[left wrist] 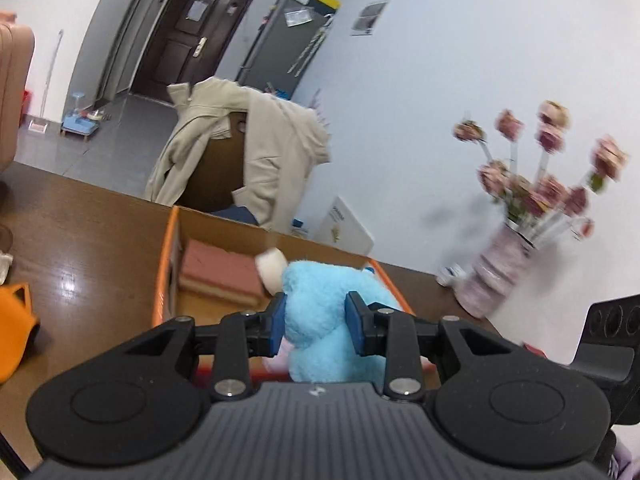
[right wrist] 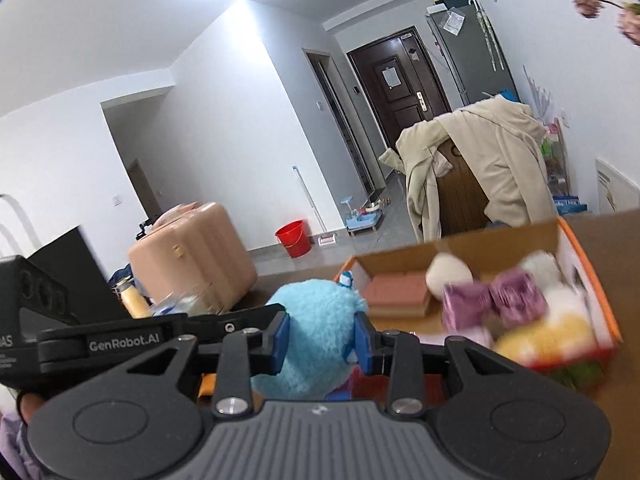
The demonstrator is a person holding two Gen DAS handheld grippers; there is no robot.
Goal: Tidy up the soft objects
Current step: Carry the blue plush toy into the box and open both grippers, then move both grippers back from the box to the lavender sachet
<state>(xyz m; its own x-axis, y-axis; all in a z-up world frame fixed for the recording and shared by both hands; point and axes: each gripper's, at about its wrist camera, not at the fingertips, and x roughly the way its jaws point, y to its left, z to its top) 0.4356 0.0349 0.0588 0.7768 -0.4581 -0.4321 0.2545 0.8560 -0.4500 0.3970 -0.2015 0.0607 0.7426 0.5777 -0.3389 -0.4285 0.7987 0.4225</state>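
Observation:
A fluffy light-blue plush toy (left wrist: 324, 320) hangs above the brown table, held from two sides. My left gripper (left wrist: 316, 306) is shut on it, its blue pads (left wrist: 279, 328) pressed into the fur. My right gripper (right wrist: 320, 326) is likewise shut on the same blue plush toy (right wrist: 312, 332). Just behind the toy stands an orange-edged cardboard box (left wrist: 166, 268). A folded pink cloth (left wrist: 218, 270) lies inside it. In the right wrist view the box (right wrist: 596, 284) also holds a white plush with a purple bow (right wrist: 496, 300) and something yellow. The picture is blurred there.
A pink vase of flowers (left wrist: 496, 276) stands on the table at the right by the wall. An orange object (left wrist: 16, 320) lies at the left table edge. Beyond the table are a chair draped with a beige coat (left wrist: 260, 152), a pink suitcase (right wrist: 192, 256) and a red bucket (right wrist: 294, 238).

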